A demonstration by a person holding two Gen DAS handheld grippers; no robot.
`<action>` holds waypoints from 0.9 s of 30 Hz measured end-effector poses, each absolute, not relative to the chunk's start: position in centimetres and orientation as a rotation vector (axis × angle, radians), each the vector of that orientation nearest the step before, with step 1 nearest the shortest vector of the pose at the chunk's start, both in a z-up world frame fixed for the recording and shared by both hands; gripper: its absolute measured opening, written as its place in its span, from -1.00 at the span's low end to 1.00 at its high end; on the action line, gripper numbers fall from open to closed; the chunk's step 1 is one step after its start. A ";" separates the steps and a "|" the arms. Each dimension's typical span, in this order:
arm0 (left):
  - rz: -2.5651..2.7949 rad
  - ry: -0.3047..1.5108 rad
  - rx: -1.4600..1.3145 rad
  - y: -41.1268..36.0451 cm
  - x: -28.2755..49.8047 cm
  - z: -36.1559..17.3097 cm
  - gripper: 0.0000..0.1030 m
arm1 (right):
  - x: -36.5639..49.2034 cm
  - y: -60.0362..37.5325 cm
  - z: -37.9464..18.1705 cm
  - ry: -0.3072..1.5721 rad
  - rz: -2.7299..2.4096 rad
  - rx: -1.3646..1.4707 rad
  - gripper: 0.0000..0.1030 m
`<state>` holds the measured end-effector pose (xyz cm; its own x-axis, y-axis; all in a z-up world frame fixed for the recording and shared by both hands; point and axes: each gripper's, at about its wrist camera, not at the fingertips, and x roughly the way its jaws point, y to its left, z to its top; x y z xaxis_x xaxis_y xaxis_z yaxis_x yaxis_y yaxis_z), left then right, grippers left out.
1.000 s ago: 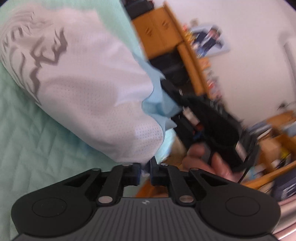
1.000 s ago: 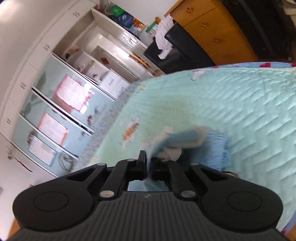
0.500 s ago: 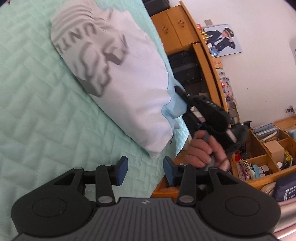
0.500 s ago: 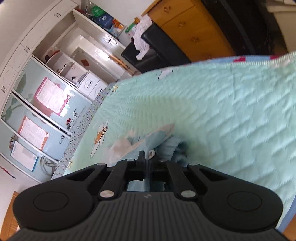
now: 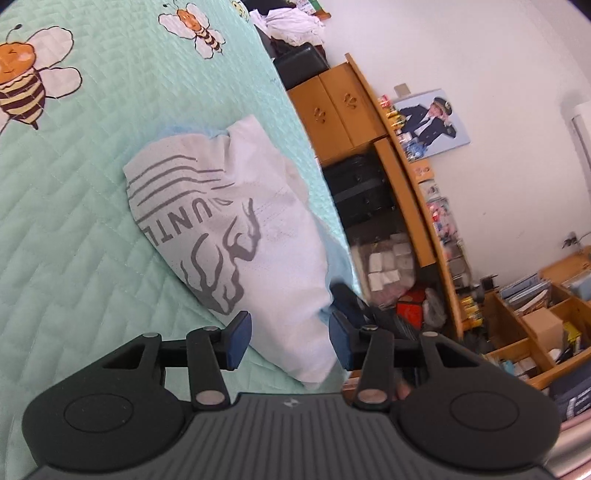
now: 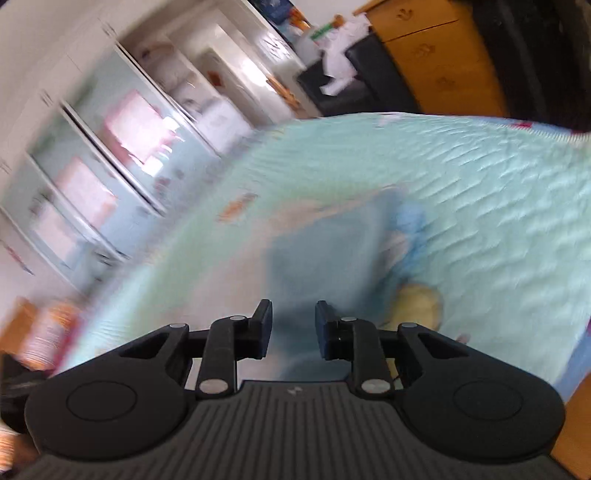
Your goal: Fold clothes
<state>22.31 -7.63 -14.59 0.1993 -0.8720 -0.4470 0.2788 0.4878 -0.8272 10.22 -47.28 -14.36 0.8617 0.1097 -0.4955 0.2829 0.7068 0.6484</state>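
Now both grippers, left (image 5: pixel 286 339) and right (image 6: pixel 293 328), tilt down over the folded shirt (image 5: pixel 236 236), jaws just opened, holding nothing.

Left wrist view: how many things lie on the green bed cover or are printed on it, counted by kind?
Folded white shirt with grey print: 1
Light blue cloth showing under the shirt: 1
Printed bees on the bed cover: 2, one large, one smaller
Total: 4
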 end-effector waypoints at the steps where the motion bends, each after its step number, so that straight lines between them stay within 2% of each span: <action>1: -0.893 1.081 -0.663 -7.5 22.4 -14.4 -0.07 | 11.2 -49.0 -15.0 0.541 -0.154 0.847 -0.77; 4: -0.929 1.028 -0.631 -7.0 22.4 -13.2 -0.05 | 10.4 -50.5 -13.4 0.405 -0.053 0.993 -0.71; 6: -0.928 1.003 -0.624 -7.1 23.4 -12.7 -0.03 | 10.3 -49.5 -12.1 0.388 0.014 0.951 -0.29; 8: -0.894 0.992 -0.622 -7.7 25.2 -12.6 -0.02 | 11.8 -49.3 -13.0 0.448 0.033 0.971 -0.22; 10: -0.856 1.006 -0.593 -9.5 27.5 -12.9 -0.02 | 14.0 -50.4 -15.4 0.523 0.001 1.034 -0.24; 11: -0.801 1.028 -0.578 -9.8 28.5 -13.6 -0.05 | 14.8 -51.4 -16.7 0.545 -0.038 1.080 -0.48; 12: -0.751 1.047 -0.569 -9.9 29.5 -14.3 -0.14 | 15.4 -52.5 -17.9 0.559 -0.089 1.133 -1.00; 13: -0.729 1.062 -0.604 -9.4 30.0 -14.9 -0.18 | 15.4 -53.4 -18.6 0.546 -0.120 1.196 -1.00; 14: -0.710 1.073 -0.639 -8.8 30.5 -15.5 -0.20 | 15.0 -53.3 -18.1 0.504 -0.102 1.217 -0.90; 15: -0.714 1.068 -0.675 -8.4 30.6 -15.7 -0.20 | 14.5 -52.7 -17.4 0.456 -0.065 1.213 -0.65; 17: -0.722 1.059 -0.745 -7.6 30.8 -16.1 -0.20 | 14.6 -50.5 -15.9 0.445 0.022 1.164 -0.37; 18: -0.725 1.060 -0.769 -7.6 30.9 -16.3 -0.18 | 15.0 -49.4 -15.5 0.468 0.063 1.146 -0.34; 21: -0.761 1.023 -0.794 -7.8 30.9 -15.8 -0.06 | 17.4 -47.4 -16.3 0.531 0.139 1.194 -0.34; 23: -0.747 1.021 -0.767 -7.8 31.2 -15.6 -0.05 | 19.5 -47.1 -17.2 0.608 0.122 1.203 -0.39; 26: -0.700 1.054 -0.778 -6.7 31.8 -16.0 -0.45 | 21.0 -48.9 -17.8 0.653 -0.031 1.273 -0.94; 27: -0.695 1.062 -0.806 -6.0 31.9 -16.2 -0.44 | 20.6 -49.0 -17.3 0.633 -0.046 1.318 -0.79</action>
